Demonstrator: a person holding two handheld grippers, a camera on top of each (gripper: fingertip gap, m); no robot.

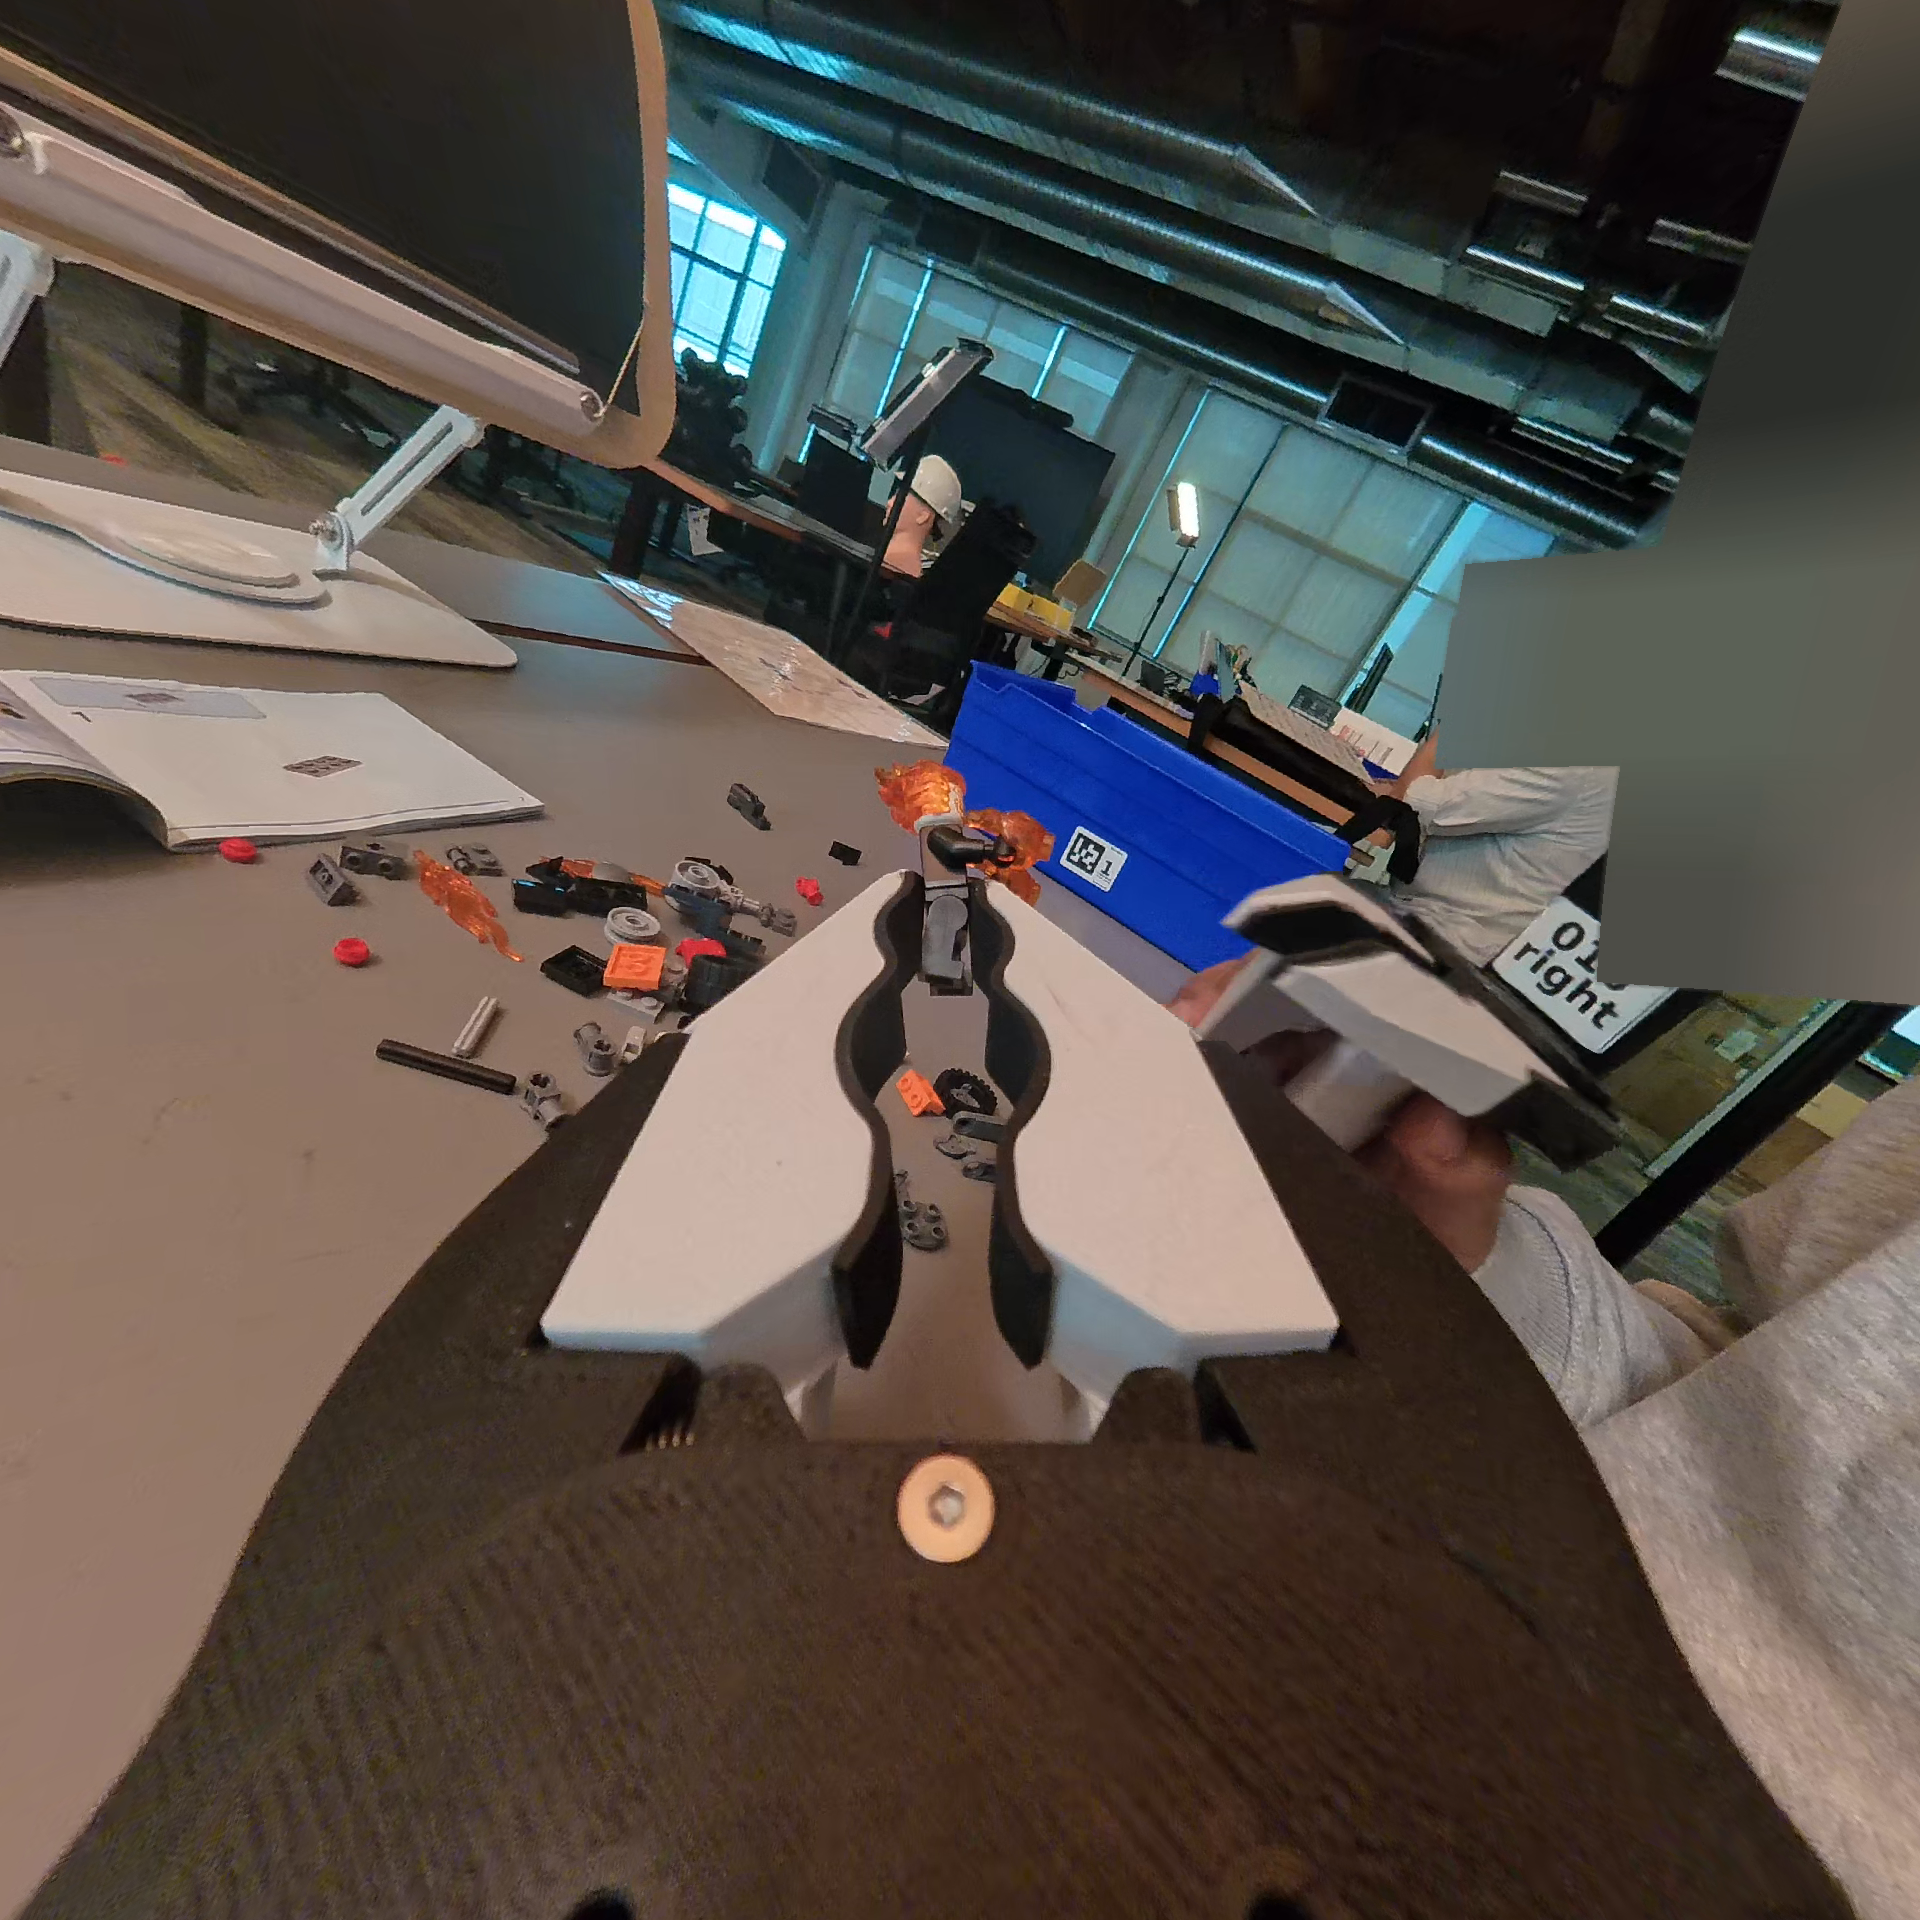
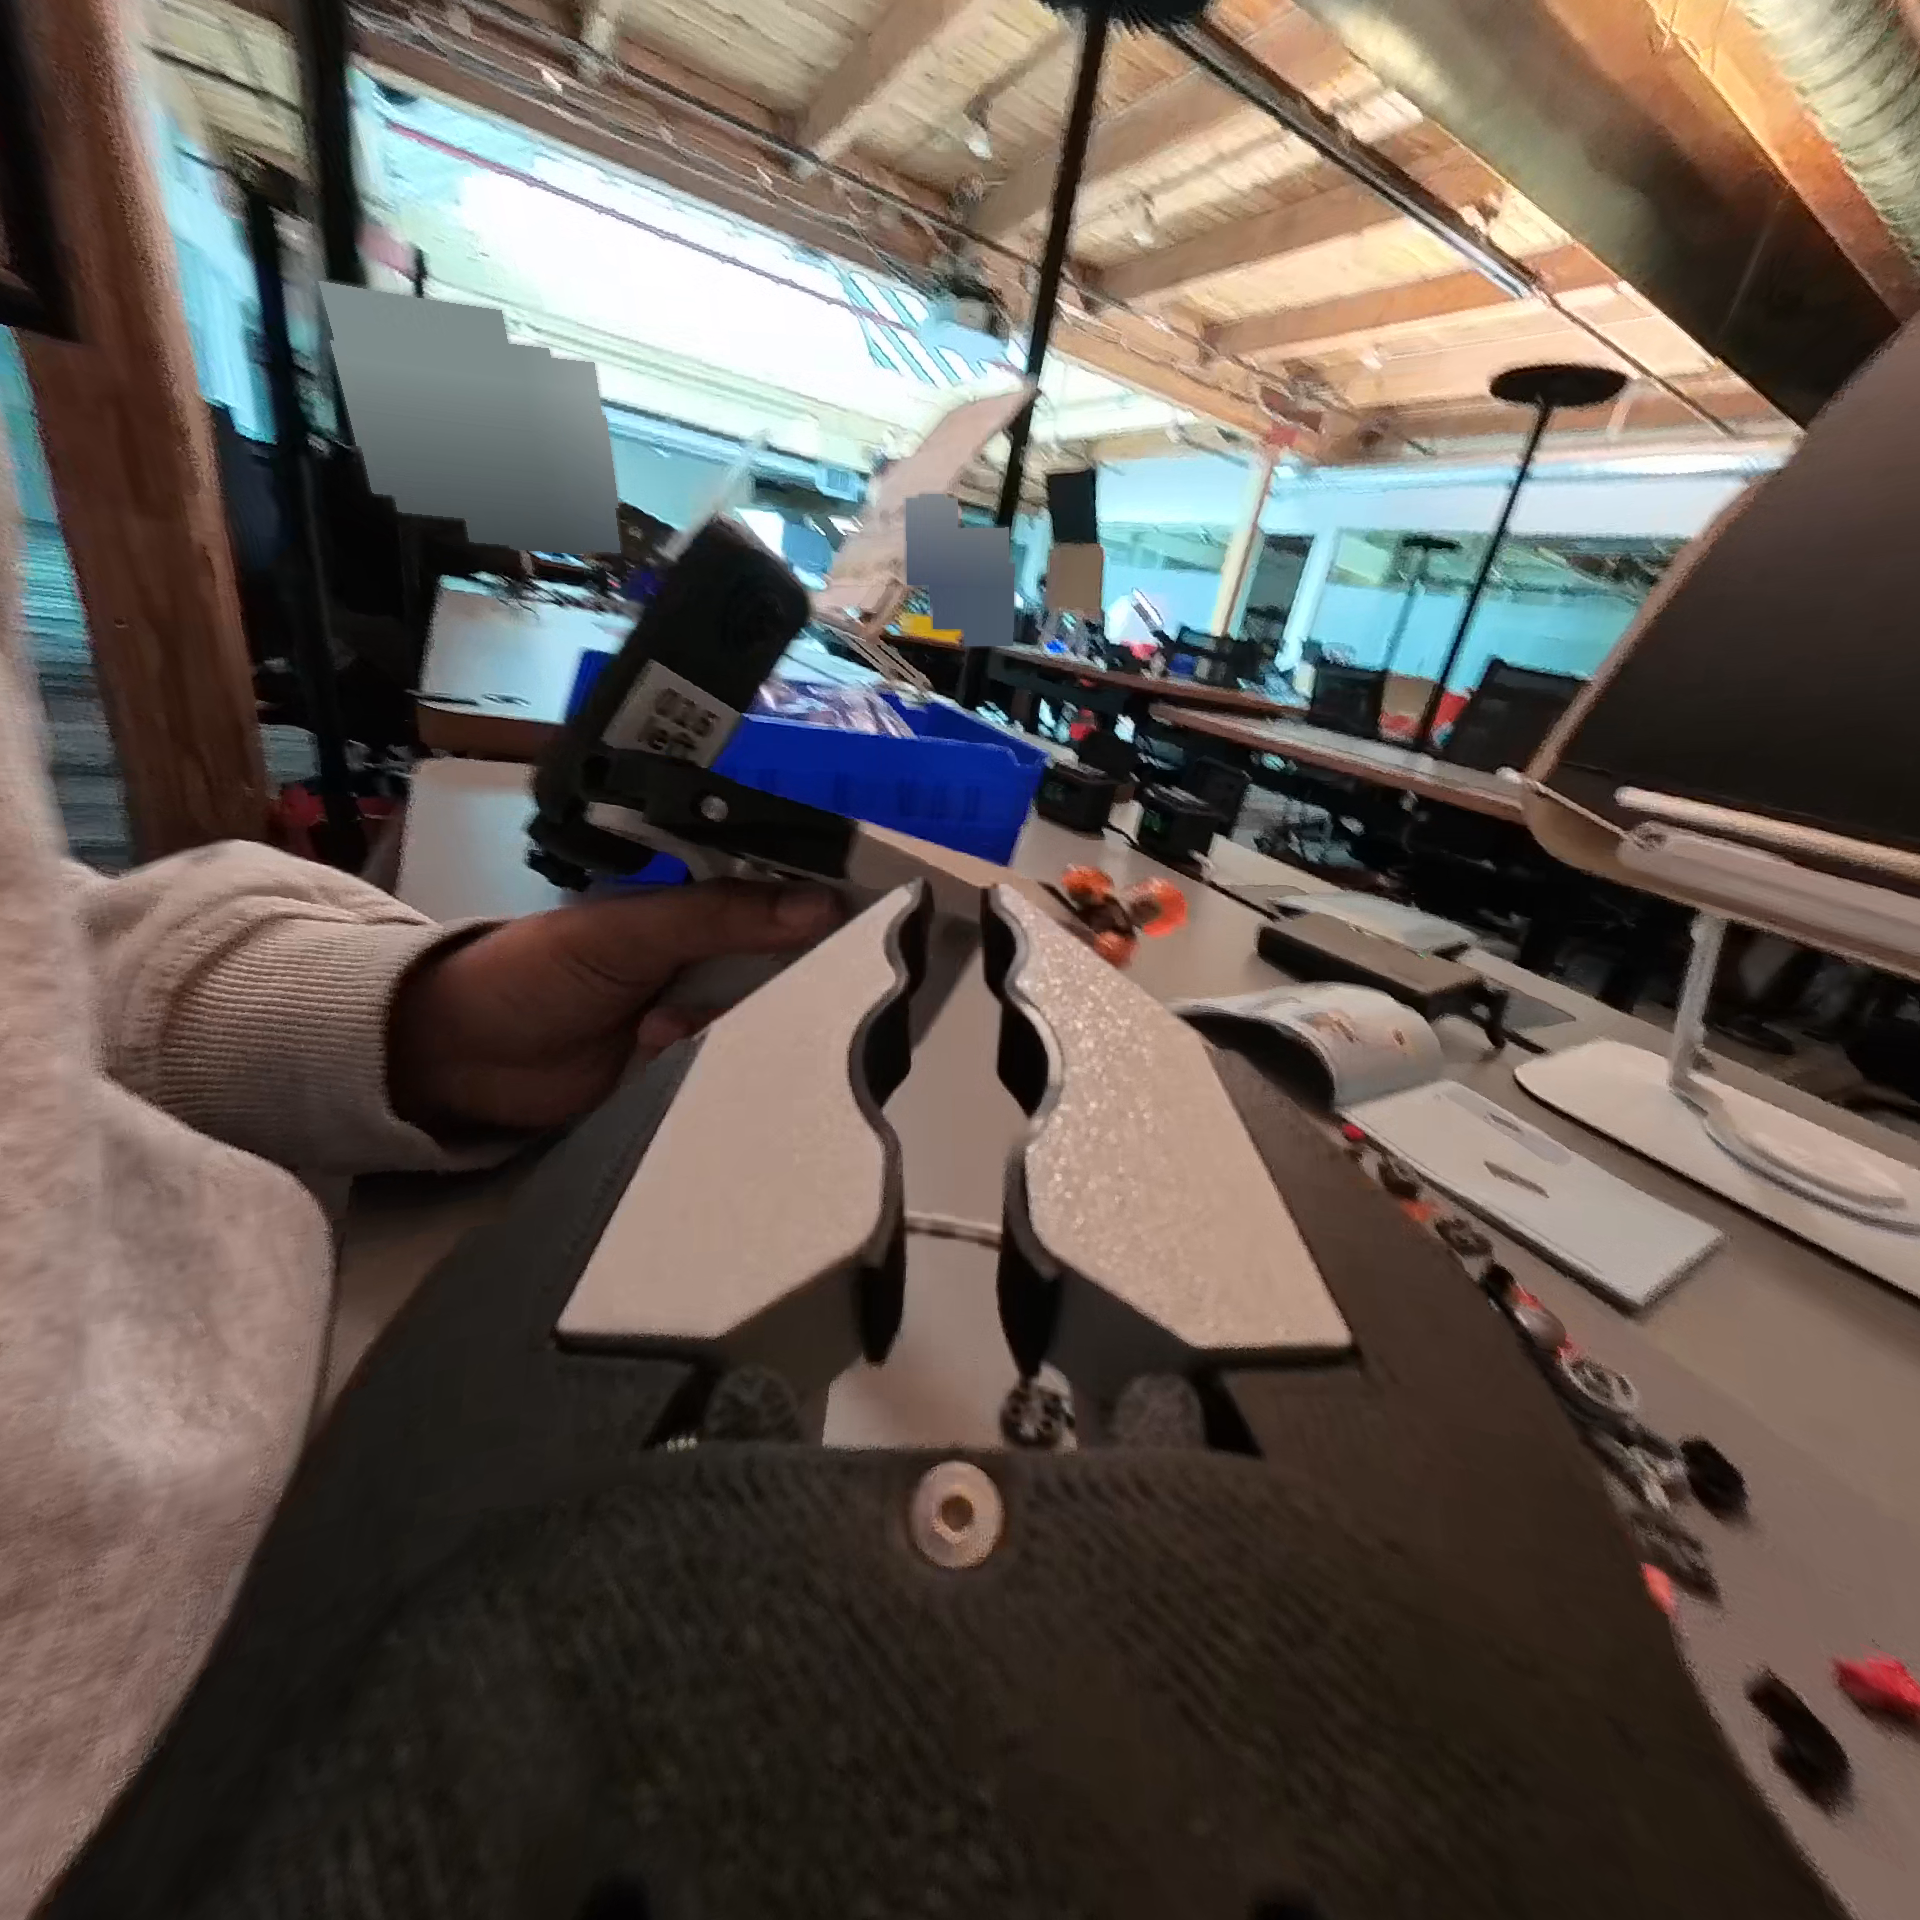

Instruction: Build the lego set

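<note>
My left gripper is shut on the grey legs of a minifigure with a black torso and orange flame pieces, held above the table. The minifigure also shows in the right wrist view, past my right fingertips. My right gripper is empty, with a narrow gap between its jaws. It also shows in the left wrist view, held in a hand to the right of the minifigure. Loose Lego pieces in black, grey, red and orange lie on the grey table.
An open instruction booklet lies at the left, with a white monitor stand behind it. A blue bin stands at the table's far right. A person in a grey sleeve holds the grippers. Loose pieces run along the right wrist view's right side.
</note>
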